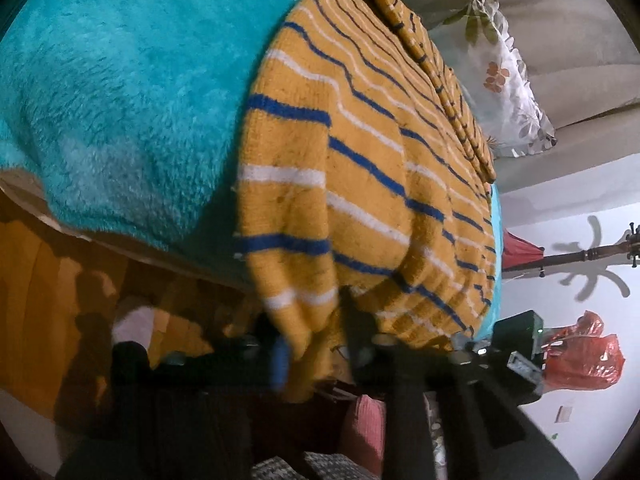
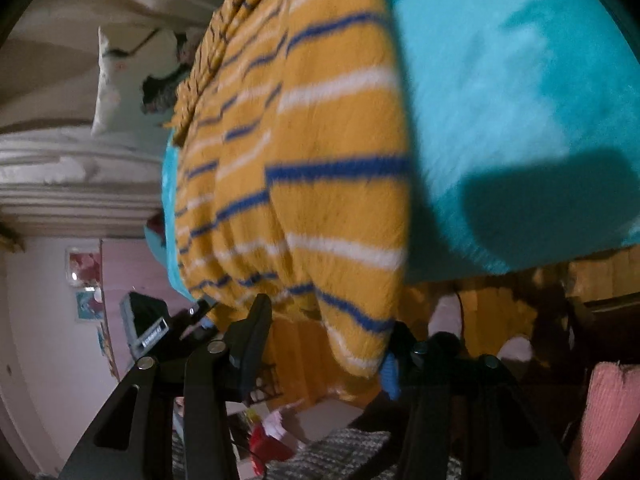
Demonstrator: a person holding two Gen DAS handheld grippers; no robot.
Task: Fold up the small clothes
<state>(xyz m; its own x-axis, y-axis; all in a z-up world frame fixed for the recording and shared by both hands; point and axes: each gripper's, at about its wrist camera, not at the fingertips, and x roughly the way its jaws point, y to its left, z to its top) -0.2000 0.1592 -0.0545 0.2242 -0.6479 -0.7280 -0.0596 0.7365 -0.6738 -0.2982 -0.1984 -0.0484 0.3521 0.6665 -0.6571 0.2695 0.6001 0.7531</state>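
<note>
Early stage: striped sweater (image 1: 360,168) lies spread on the teal blanket (image 1: 120,100), hem overhanging its near edge, unfolded; left tongs (image 1: 316,344) pinch the hem, right tongs (image 2: 328,332) straddle it, part-open.

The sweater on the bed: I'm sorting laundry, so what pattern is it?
Mustard-yellow sweater with blue and white stripes, clearest in the left wrist view.

The knitted sweater (image 1: 360,168) is mustard yellow with thin royal-blue and white stripes. Under it lies a fluffy turquoise blanket (image 1: 120,100). A white pillow (image 1: 508,84) carries brown and orange flower prints. The fingers (image 2: 252,340) are black. A plastic bag (image 1: 584,356) is red.
</note>
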